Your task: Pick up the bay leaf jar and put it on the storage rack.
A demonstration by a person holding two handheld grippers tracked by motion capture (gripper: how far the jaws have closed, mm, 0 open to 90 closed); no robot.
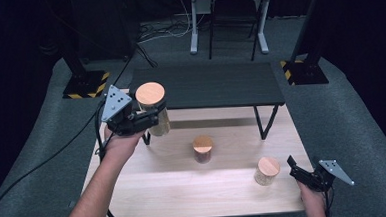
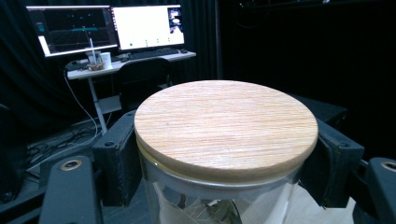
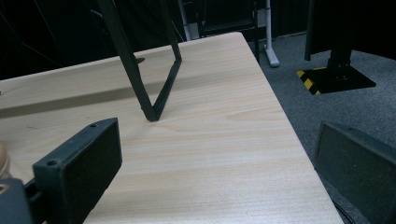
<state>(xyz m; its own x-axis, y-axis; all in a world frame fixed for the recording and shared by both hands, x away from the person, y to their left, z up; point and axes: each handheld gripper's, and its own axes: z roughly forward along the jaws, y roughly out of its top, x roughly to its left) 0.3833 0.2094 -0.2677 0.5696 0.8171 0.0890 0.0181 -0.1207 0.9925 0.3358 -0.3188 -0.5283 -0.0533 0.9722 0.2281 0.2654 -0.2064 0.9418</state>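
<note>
Grey carpet (image 1: 352, 120), dark curtained walls, a desk (image 2: 135, 60) bearing two lit monitors (image 2: 107, 28).

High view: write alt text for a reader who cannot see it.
The left gripper holds a tall glass jar with a wooden lid above the wooden table. Two smaller jars stand on it, and the right gripper rests open beside one.

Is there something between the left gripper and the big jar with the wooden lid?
Nothing: the left gripper is already closed on the big jar, with its pads against the glass just under the wooden lid.
</note>
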